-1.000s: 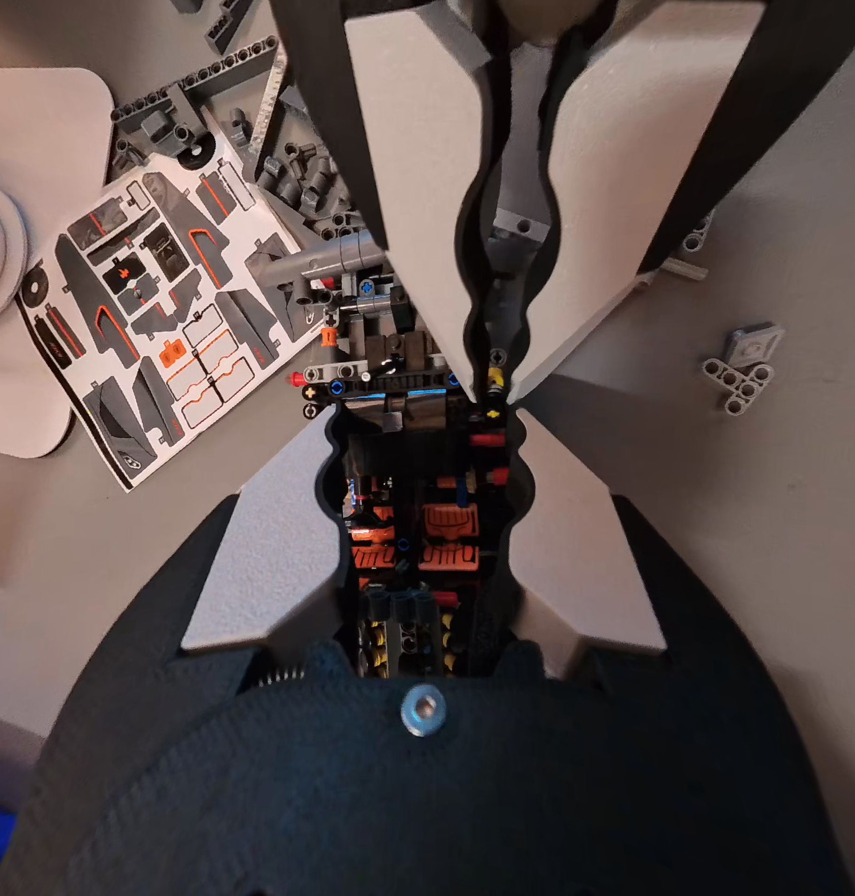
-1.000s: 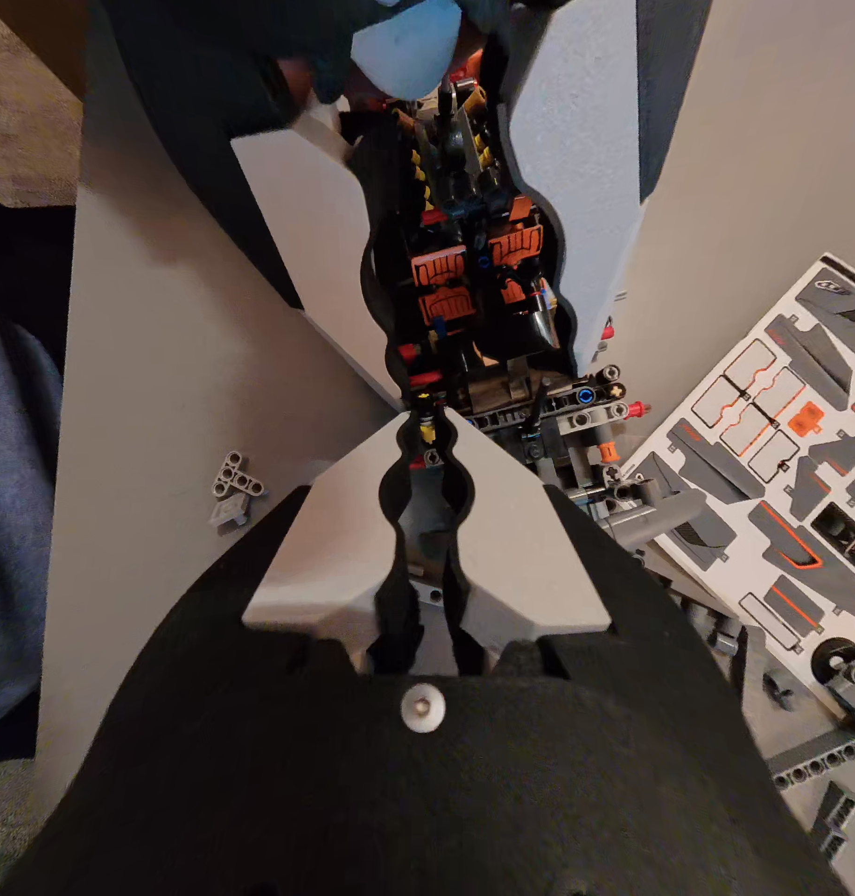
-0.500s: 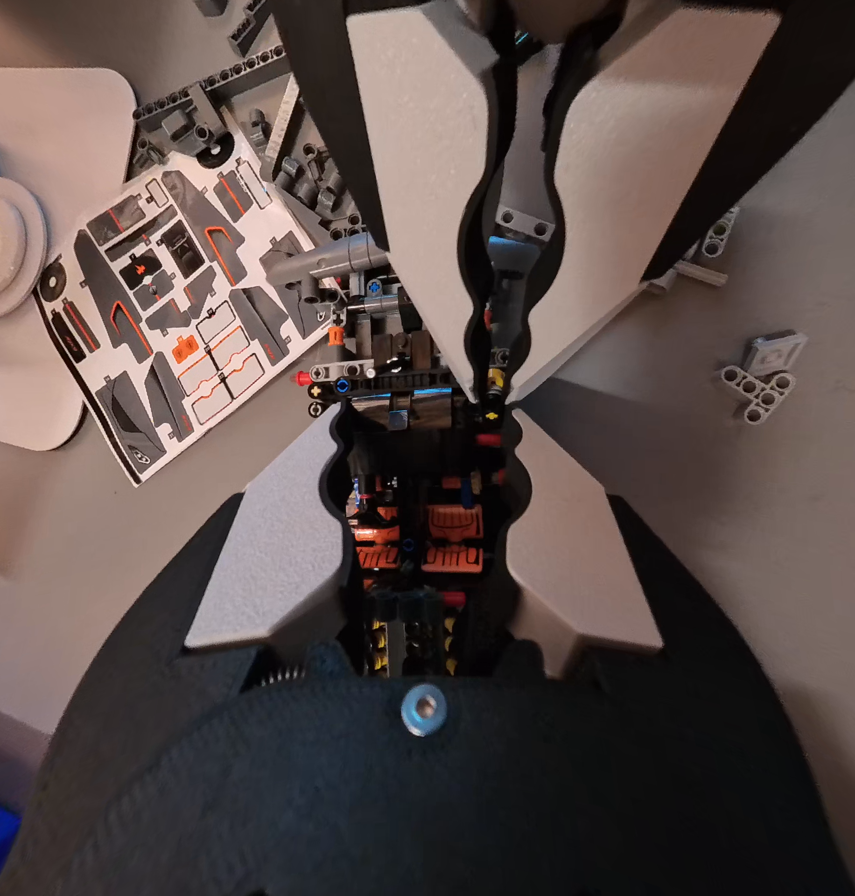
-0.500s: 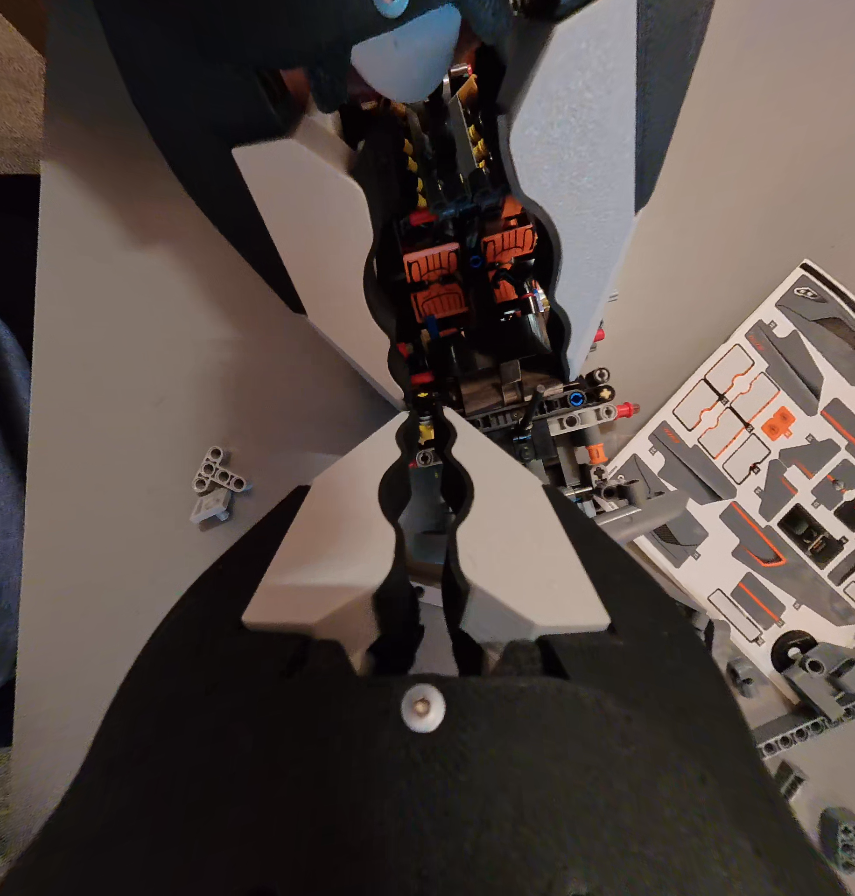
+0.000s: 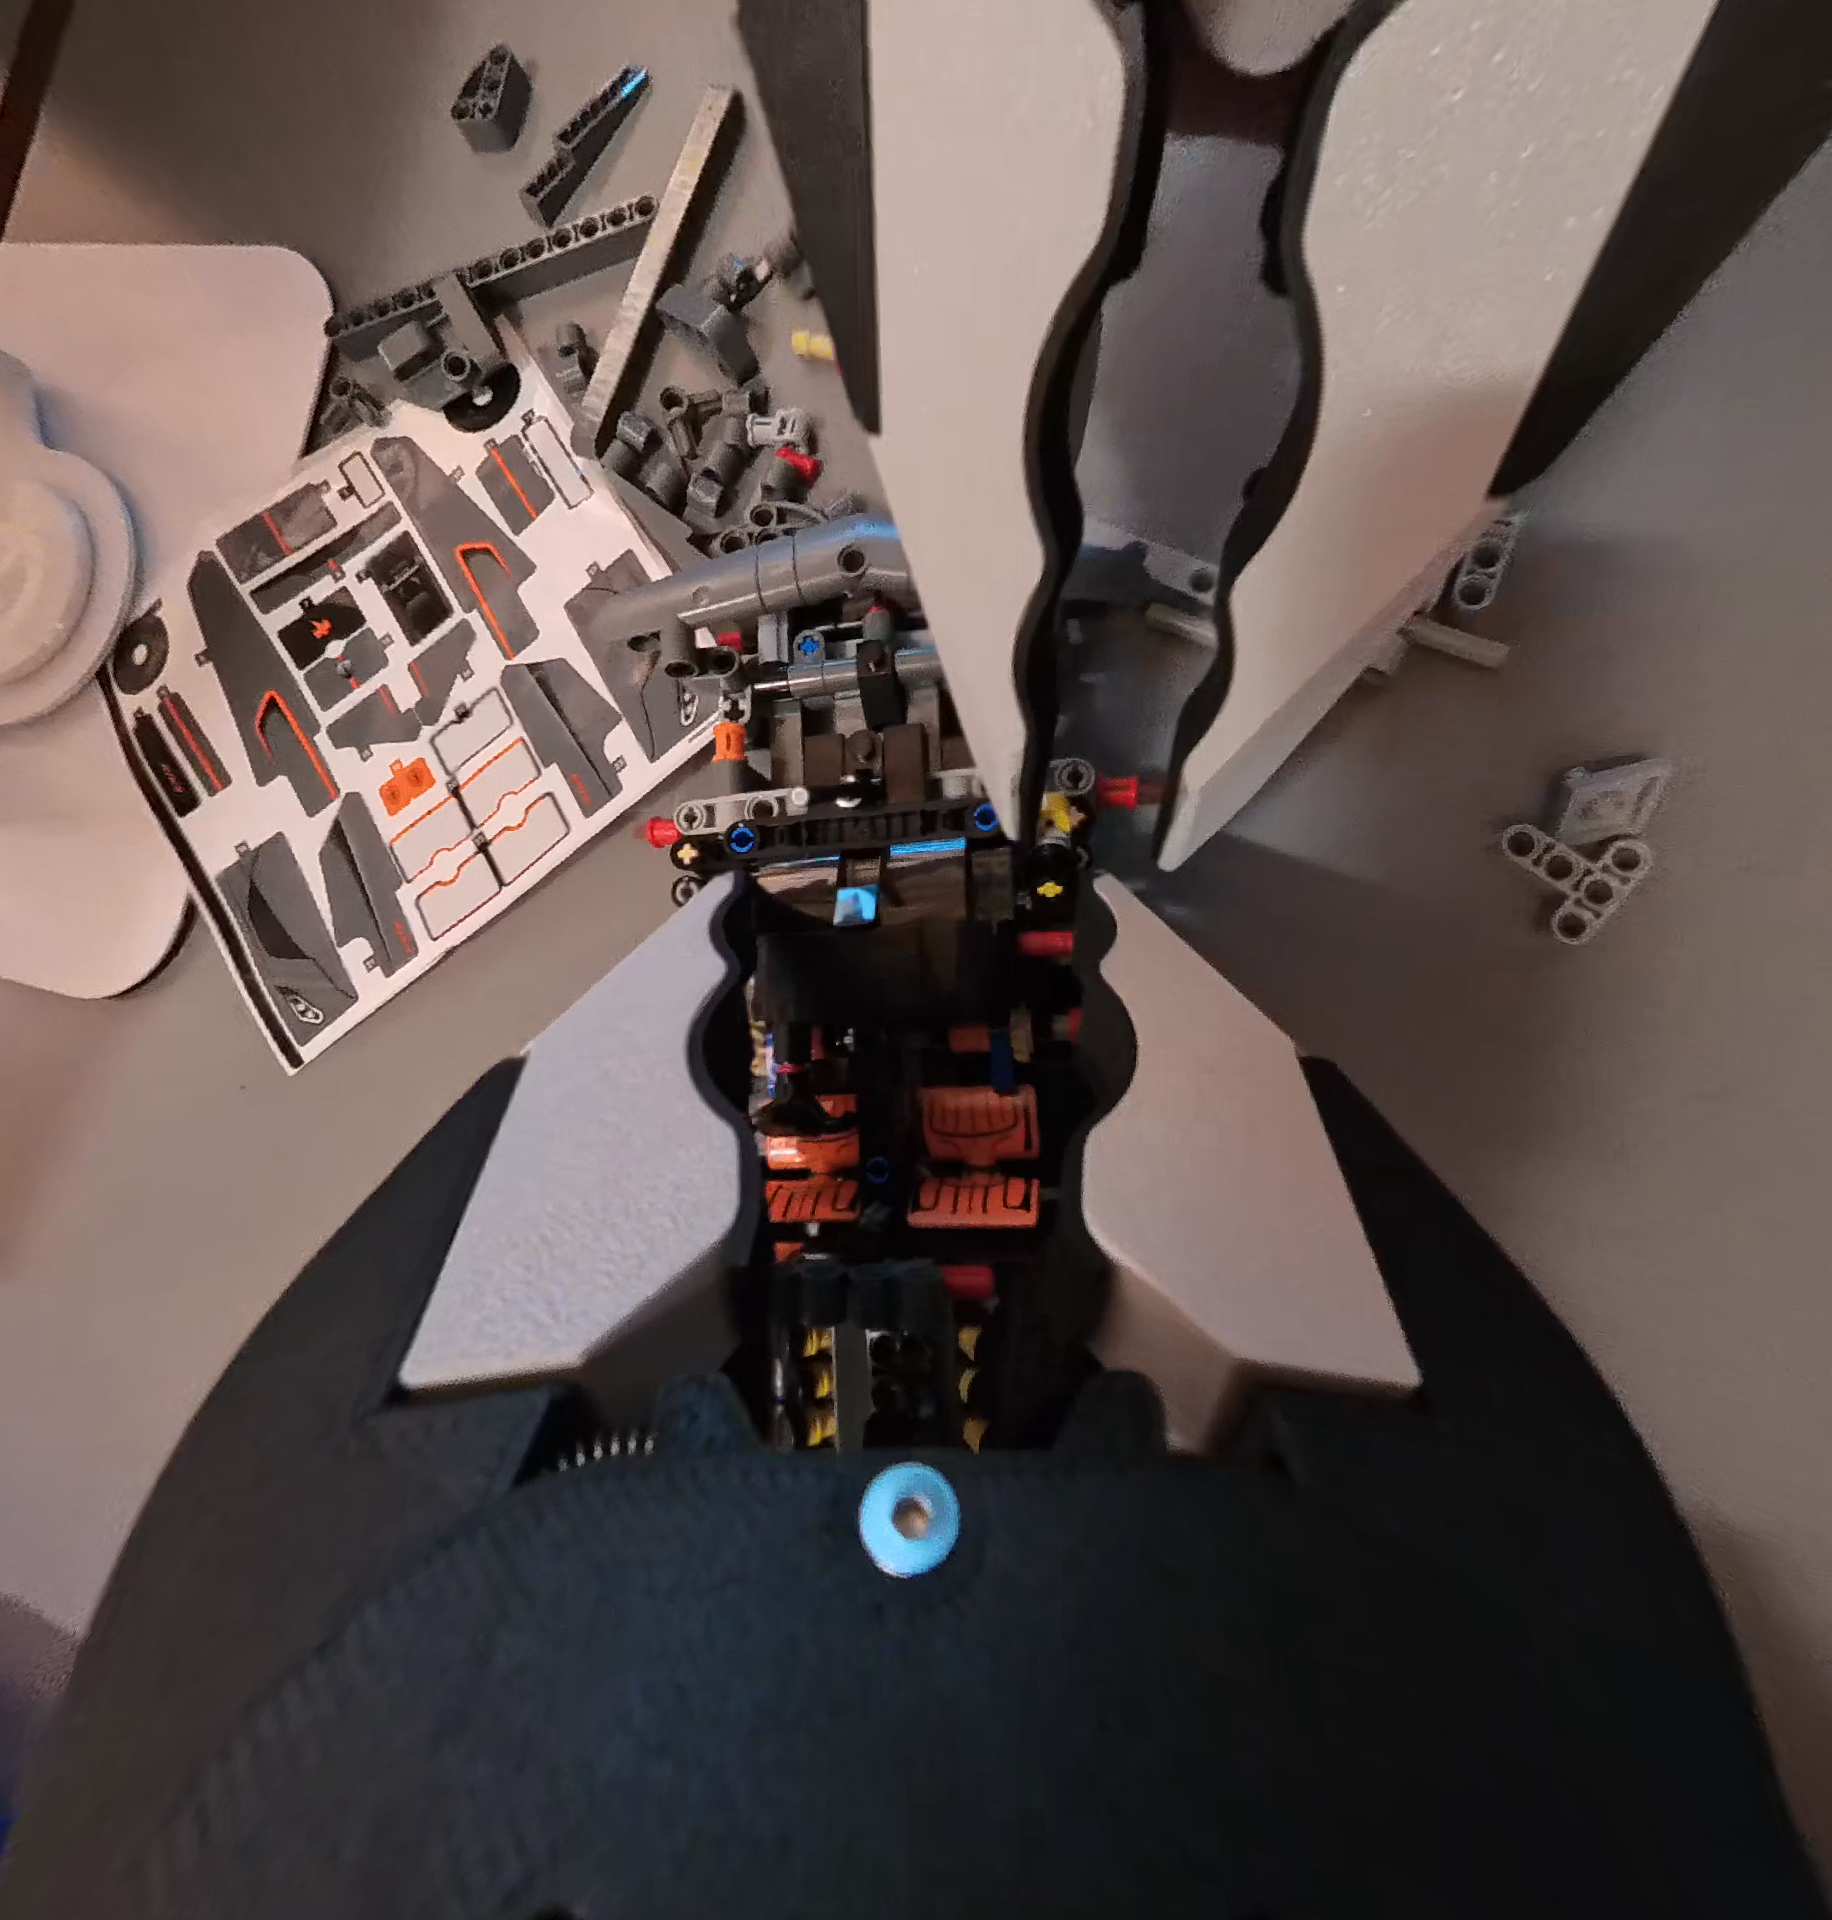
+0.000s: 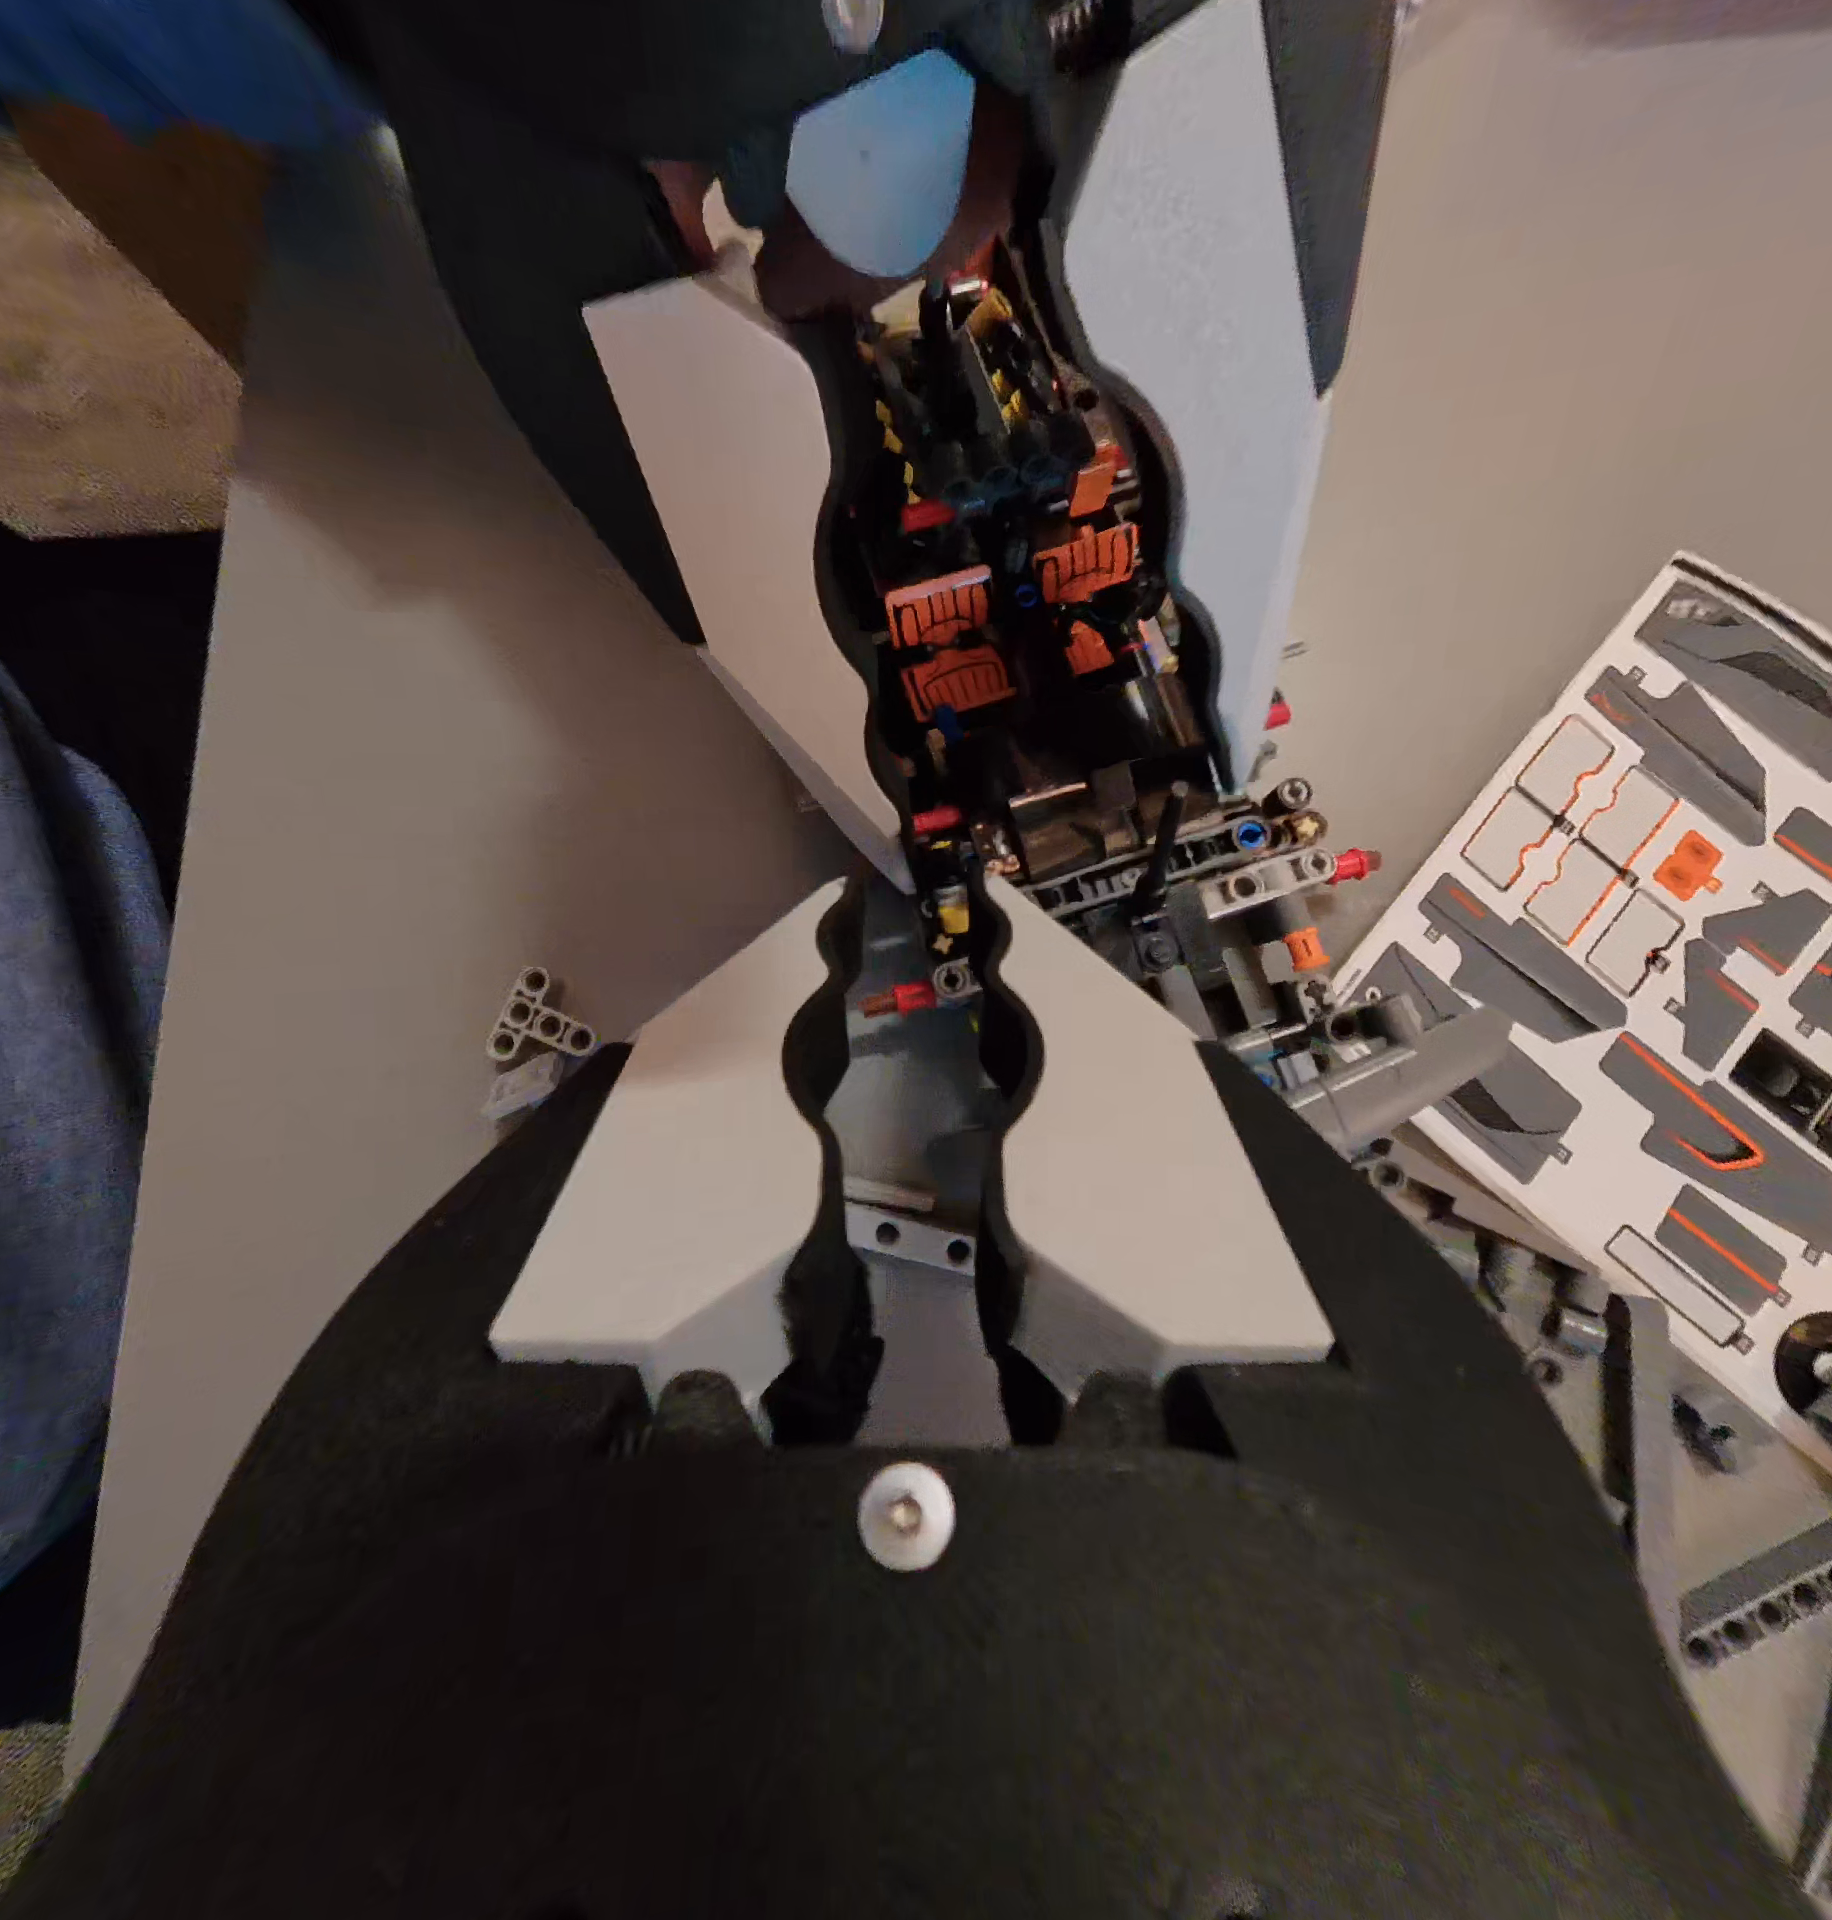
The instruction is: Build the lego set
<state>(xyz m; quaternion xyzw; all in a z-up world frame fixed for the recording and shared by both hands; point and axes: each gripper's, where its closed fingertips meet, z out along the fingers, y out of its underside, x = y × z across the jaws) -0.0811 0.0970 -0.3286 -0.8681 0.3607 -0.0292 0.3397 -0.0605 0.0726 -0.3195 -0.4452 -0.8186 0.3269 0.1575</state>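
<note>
Left wrist view, left tool (image 5: 912, 904) clamped around lego chassis (image 5: 896, 1122), right tool (image 6: 917, 883) narrowly gripping its front end.

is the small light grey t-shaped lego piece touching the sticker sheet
Apart. In the left wrist view, the light grey T-shaped piece lies far right; the white sticker sheet lies left, the model between them.

The lego model (image 5: 896, 1122) clamped between the left gripper (image 5: 912, 904) fingers is shiny hard plastic, black and orange. Finger faces look matt pale grey and slightly grainy; the gripper body under them is rough black printed plastic with a bright metal screw (image 5: 909, 1518). Left of the claw, the sticker sheet (image 5: 392, 717) is smooth glossy paper on a matt grey table (image 5: 1514, 1091).
</note>
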